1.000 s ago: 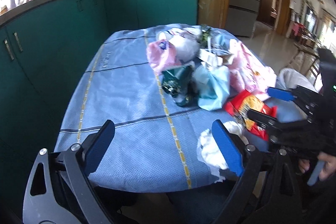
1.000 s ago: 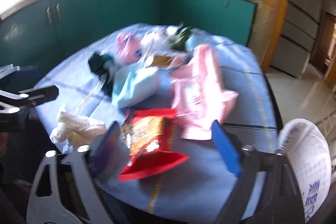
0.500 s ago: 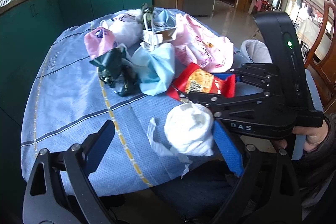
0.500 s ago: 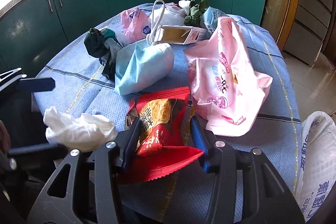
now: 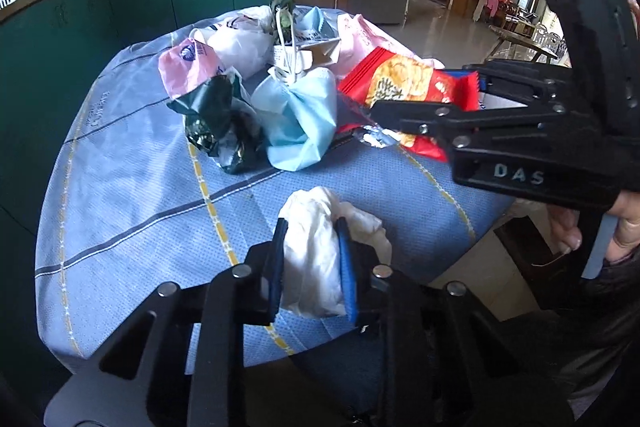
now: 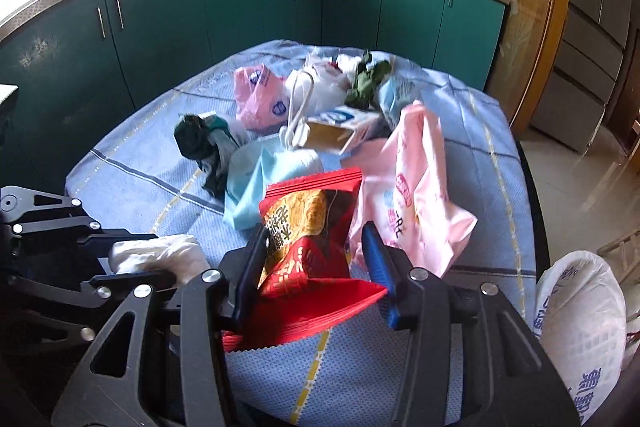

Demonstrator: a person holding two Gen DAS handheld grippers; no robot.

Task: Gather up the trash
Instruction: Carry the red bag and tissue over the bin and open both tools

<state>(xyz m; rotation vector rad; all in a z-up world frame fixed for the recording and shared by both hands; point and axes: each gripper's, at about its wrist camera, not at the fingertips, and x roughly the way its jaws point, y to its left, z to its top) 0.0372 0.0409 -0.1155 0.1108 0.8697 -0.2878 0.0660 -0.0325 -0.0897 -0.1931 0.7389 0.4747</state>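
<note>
Crumpled white tissue point(image 5: 316, 259) and red snack wrapper point(image 6: 308, 227), both clamped.

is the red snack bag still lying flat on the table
No, the right tongs grip the red snack bag and hold it up off the tablecloth.

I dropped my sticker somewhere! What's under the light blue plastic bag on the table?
The crumpled light blue plastic bag lies on the blue checked tablecloth, and its edge leans against the dark green crumpled wrapper. Whatever is directly beneath the bag is covered, so no sticker shows.
</note>
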